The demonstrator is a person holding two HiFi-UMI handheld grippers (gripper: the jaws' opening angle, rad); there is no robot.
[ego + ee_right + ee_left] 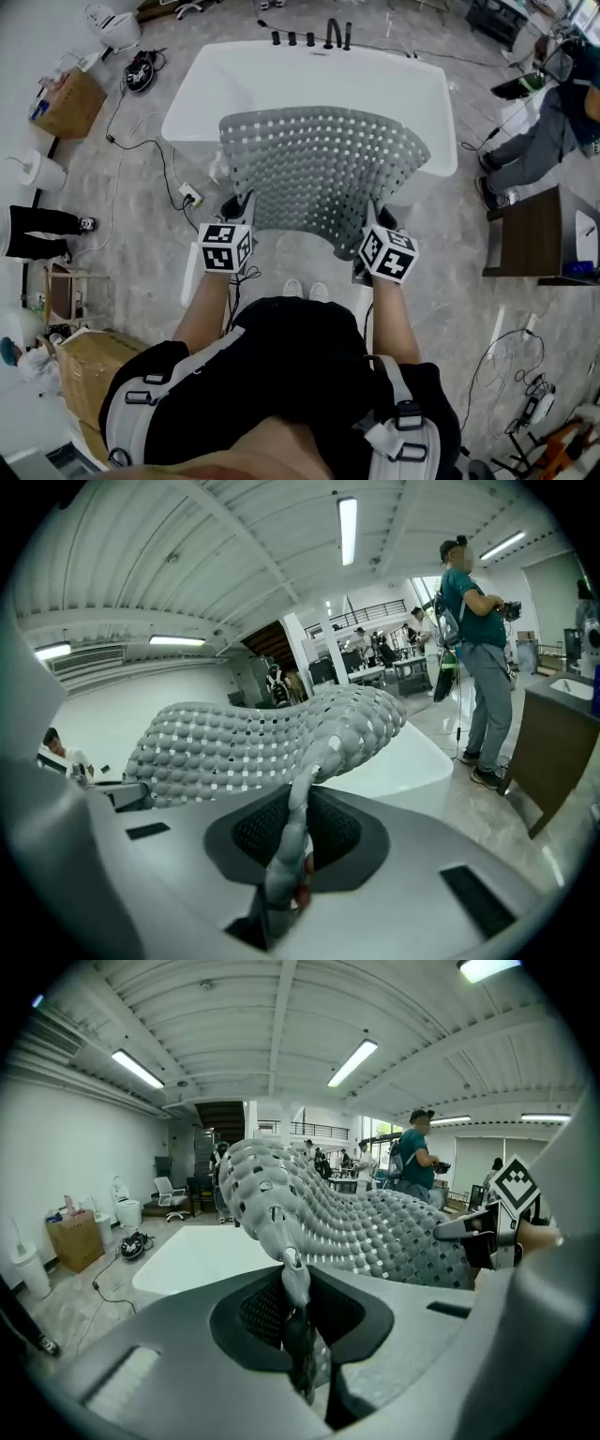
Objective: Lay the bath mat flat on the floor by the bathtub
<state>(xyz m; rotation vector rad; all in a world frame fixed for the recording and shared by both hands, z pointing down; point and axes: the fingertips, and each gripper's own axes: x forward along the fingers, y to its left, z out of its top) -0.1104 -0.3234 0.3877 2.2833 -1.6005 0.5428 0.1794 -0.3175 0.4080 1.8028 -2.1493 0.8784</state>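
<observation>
A grey bath mat [319, 173] full of holes and bumps hangs stretched between my two grippers, above the near rim of the white bathtub [281, 75]. My left gripper [239, 211] is shut on the mat's near left corner [292, 1283]. My right gripper [373, 225] is shut on the near right corner [286, 855]. The mat [375, 1227] arches up and away from both jaws and hides the floor under it. In the right gripper view the mat [253, 742] bulges over the tub.
A dark wooden cabinet [534, 234] stands at the right. A person [544, 141] stands near it. Cables and a power strip [190, 195] lie on the floor left of the tub. Cardboard boxes [70, 103] stand at the left.
</observation>
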